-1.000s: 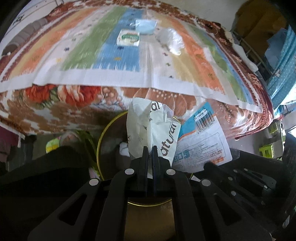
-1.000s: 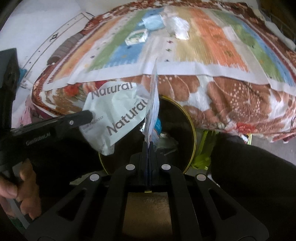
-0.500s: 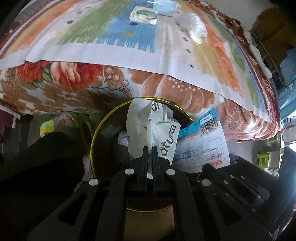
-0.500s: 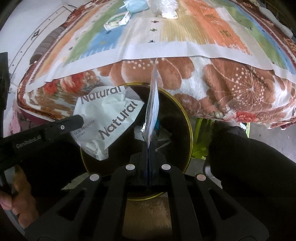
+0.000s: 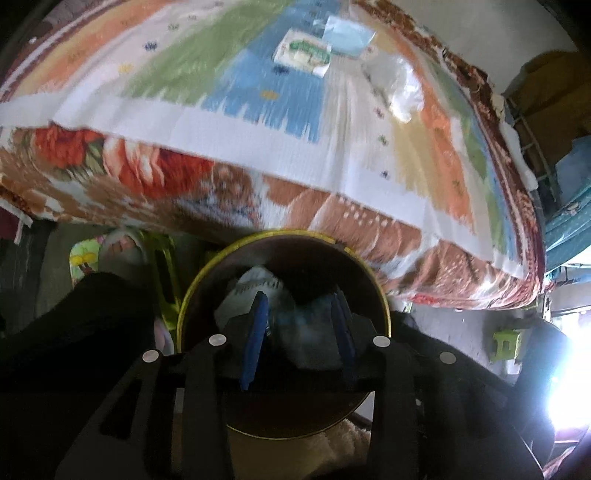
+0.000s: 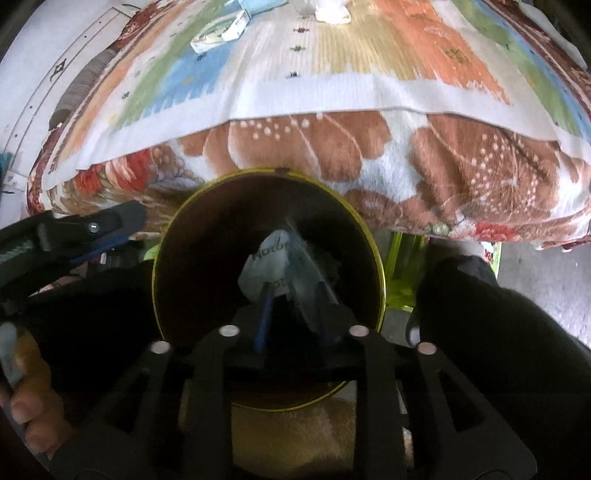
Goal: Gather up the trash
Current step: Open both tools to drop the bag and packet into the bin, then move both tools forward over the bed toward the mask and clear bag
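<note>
The white "Natural" wrapper (image 6: pixel 266 269) and the pale blue packet (image 6: pixel 312 280) lie inside the round, yellow-rimmed bin (image 6: pixel 380 280), low in the centre of the right wrist view, the packet leaning across the wrapper. The left wrist view shows the same: wrapper (image 5: pixel 255 291) at centre, packet (image 5: pixel 314 325) just right of it, both below the bin's rim (image 5: pixel 384 314). They sit there because both grippers point steeply down over the bin's mouth — the drop was lined up so the trash would fall straight in.

The left gripper (image 5: pixel 301 336) has its jaws parted, nothing pressed between the blue pads. The right gripper (image 6: pixel 295 317) is likewise released; the packet shows between its fingers but looks loose, not pinched.

Half a second earlier each gripper was clenched — the left on the wrapper, the right on the packet held edge-on above the bin. Both sets of jaws have just been opening, and the two pieces now lie lower, inside the bin. The bin's mouth also fills more of each frame than before.

More trash waits on the striped bed cover (image 5: pixel 258 147) at the top of the left view: a green-and-white carton (image 5: pixel 304 53), a blue mask-like packet (image 5: pixel 347 35) touching it, and a crumpled clear plastic bag (image 5: pixel 400 88) to their right. In the right view a hand (image 6: pixel 26 398) grips the other gripper's handle at lower left.
</note>
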{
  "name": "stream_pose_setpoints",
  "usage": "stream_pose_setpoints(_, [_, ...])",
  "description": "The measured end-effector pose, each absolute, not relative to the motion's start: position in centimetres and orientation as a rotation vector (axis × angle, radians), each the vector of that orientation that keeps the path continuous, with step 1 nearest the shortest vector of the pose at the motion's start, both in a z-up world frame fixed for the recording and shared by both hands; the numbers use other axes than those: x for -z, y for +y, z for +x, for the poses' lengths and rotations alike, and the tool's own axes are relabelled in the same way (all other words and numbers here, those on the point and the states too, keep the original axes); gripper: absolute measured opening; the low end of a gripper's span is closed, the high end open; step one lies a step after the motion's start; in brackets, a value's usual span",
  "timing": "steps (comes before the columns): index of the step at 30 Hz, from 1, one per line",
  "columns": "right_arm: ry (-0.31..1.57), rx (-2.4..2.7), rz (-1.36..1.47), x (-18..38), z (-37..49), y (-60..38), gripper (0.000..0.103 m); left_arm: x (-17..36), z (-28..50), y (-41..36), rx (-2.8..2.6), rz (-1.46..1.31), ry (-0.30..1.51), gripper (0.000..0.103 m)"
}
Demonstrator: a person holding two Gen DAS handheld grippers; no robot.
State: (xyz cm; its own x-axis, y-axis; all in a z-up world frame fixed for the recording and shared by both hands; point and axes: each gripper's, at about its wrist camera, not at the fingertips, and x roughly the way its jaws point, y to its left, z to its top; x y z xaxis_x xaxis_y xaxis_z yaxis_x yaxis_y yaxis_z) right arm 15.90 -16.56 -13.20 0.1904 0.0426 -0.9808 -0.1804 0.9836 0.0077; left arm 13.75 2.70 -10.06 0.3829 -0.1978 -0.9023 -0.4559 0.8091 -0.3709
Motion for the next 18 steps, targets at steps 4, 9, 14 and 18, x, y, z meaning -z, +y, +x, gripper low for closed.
stream_pose_setpoints(4, [1.327,-0.183,-0.136,11.3,16.9,-16.0,0.025,8.5,13.9,3.1,-0.162,-0.646,1.171,0.043])
stream_pose_setpoints(9, [1.271,-0.213,-0.158,8.9,18.4,-15.3,0.037,6.2,14.5,3.9,-0.164,-0.59,1.145,0.051])
stream_pose_setpoints(14, [1.196,-0.25,-0.125,5.9,20.5,-15.5,0.051,3.6,15.0,4.3,-0.118,-0.525,1.107,0.063])
stream_pose_setpoints(18, [1.136,-0.24,-0.149,4.0,22.1,-15.8,0.059,2.3,15.6,4.6,-0.13,-0.465,1.076,0.075])
